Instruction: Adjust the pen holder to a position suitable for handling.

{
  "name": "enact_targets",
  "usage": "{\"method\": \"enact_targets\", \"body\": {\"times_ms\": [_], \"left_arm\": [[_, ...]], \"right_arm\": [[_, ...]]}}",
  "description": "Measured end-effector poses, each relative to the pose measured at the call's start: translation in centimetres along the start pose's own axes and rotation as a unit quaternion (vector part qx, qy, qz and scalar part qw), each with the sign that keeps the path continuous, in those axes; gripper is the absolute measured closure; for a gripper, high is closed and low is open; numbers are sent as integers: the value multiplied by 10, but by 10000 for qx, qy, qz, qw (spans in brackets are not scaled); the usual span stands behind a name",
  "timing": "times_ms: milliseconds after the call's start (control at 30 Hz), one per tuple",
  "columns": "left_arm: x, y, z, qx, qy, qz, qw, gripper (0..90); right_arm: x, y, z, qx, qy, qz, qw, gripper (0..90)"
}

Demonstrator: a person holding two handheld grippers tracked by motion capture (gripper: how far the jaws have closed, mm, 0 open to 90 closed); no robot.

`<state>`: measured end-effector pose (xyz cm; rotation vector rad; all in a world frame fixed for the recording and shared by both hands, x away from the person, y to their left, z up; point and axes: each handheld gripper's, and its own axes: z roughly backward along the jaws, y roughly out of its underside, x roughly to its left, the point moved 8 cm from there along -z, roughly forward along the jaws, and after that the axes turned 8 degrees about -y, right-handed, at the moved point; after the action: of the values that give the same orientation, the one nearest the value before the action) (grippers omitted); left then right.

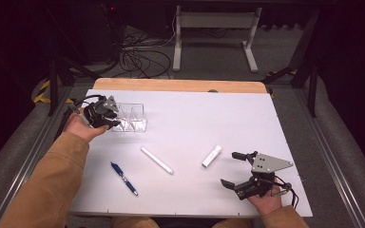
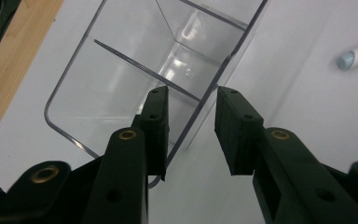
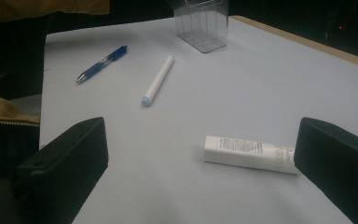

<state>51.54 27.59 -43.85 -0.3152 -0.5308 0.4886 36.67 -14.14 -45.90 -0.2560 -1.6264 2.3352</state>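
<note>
A clear plastic organizer (image 1: 132, 118) stood upright on the white tabletop (image 1: 209, 118), at about ten o'clock from its centre. It was a long, open-topped rectangular box with rounded corners, split by thin see-through dividers into several compartments, all empty. Its left end wall sat between the left gripper's (image 2: 191, 128) two black fingers (image 2: 156, 126): one finger reached inside the end compartment, the other hung just outside the wall, with a gap showing.

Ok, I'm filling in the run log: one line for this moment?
left gripper: astride wall of clear organizer, not clamped | right gripper: open, near white tube | pen, marker: on table
</note>
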Motion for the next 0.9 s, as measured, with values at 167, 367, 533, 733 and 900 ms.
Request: {"method": "enact_targets", "body": {"times_ms": [167,367,533,733,900], "left_arm": [[1,1,2,-31,161,-148,9998,711],[-3,-5,3,1,126,-306,9995,873],[-6,-11,9,-168,465,-232,9985,884],[-23,-38,23,-608,546,-625,9947,885],[-38,-66,36,-953,743,-920,9884,885]], "right_arm": [[0,0,0,5,-39,-10,10000,33],[-1,1,0,12,-11,-38,10000,33],[-1,2,0,42,0,-73,10000,33],[-1,2,-1,39,-6,-61,10000,33],[-1,2,-1,27,-15,-50,10000,33]]}}
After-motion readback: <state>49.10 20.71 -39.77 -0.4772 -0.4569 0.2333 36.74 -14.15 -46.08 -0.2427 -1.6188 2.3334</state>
